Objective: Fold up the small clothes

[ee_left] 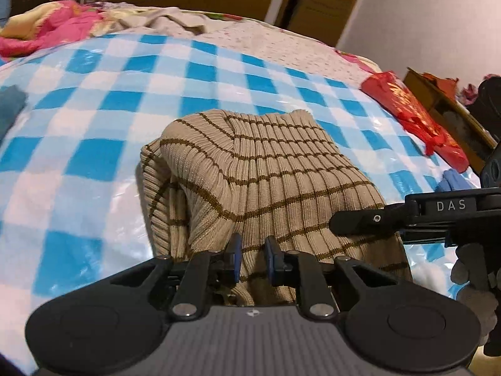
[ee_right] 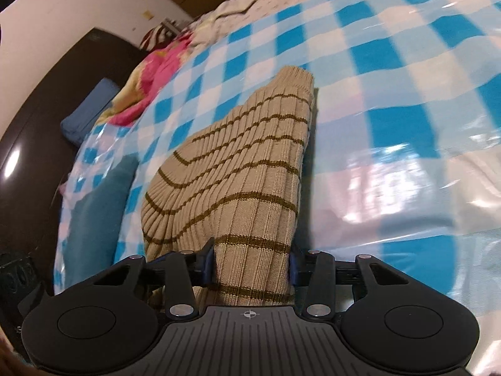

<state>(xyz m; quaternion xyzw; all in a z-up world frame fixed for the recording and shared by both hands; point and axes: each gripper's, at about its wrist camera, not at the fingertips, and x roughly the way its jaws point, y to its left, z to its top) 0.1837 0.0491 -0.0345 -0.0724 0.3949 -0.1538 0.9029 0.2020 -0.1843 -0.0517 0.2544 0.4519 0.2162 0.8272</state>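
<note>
A beige ribbed sweater with thin brown stripes (ee_left: pixel 272 169) lies bunched and partly folded on a blue and white checked plastic sheet (ee_left: pixel 103 103) over a bed. My left gripper (ee_left: pixel 252 258) is shut on the sweater's near edge, cloth pinched between its blue pads. My right gripper (ee_right: pixel 252 264) is shut on a thick fold of the same sweater (ee_right: pixel 244 169). In the left wrist view the right gripper (ee_left: pixel 347 222) comes in from the right, its finger on the sweater's right edge.
A teal cloth (ee_right: pixel 97 206) lies at the sheet's left edge. Pink and yellow bedding (ee_left: pixel 47 28) is heaped at the far left. A red bag (ee_left: pixel 416 119) lies at the right edge of the bed. A dark headboard (ee_right: pixel 37 119) stands beyond.
</note>
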